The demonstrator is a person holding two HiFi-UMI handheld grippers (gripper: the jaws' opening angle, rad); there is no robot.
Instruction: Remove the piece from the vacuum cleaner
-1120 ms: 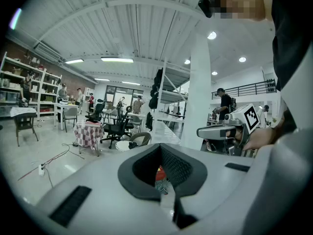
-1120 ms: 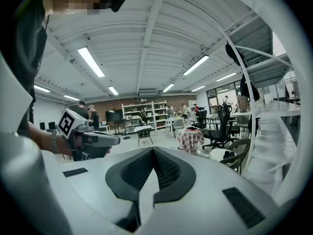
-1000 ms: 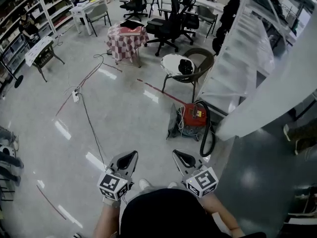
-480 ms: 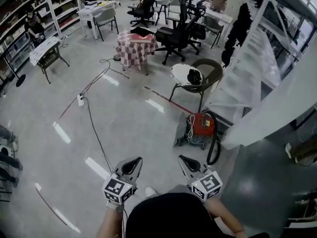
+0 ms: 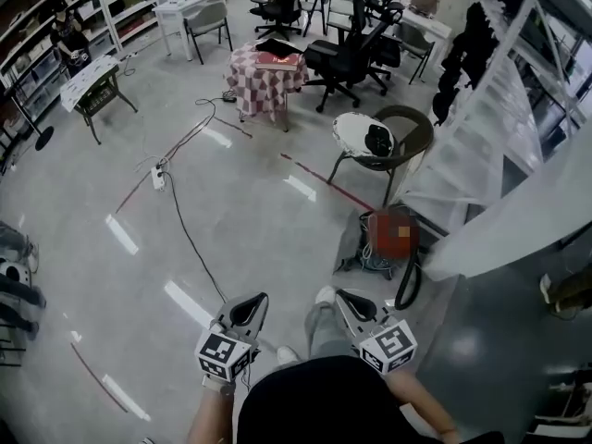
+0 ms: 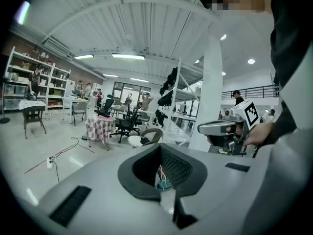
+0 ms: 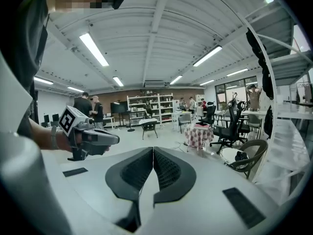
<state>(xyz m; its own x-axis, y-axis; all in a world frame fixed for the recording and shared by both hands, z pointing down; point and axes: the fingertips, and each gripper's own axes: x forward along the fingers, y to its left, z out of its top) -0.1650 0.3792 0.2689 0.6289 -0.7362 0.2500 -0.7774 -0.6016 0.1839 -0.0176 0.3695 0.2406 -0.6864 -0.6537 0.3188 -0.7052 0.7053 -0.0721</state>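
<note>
Nearer than a second ago, the red vacuum cleaner (image 5: pixel 388 234) sits on the floor (image 5: pixel 231 211) beside a white rack (image 5: pixel 481 146), well ahead of the left tool (image 5: pixel 262 297) and the right tool (image 5: pixel 341 294). I judge this to be the approach, with nothing removed yet. In the left gripper view, the left tool (image 6: pixel 160 146) is pressed together and empty. In the right gripper view, the right tool (image 7: pixel 153 149) is likewise closed on nothing. Next, reach the cleaner and spread a tool around the piece.
</note>
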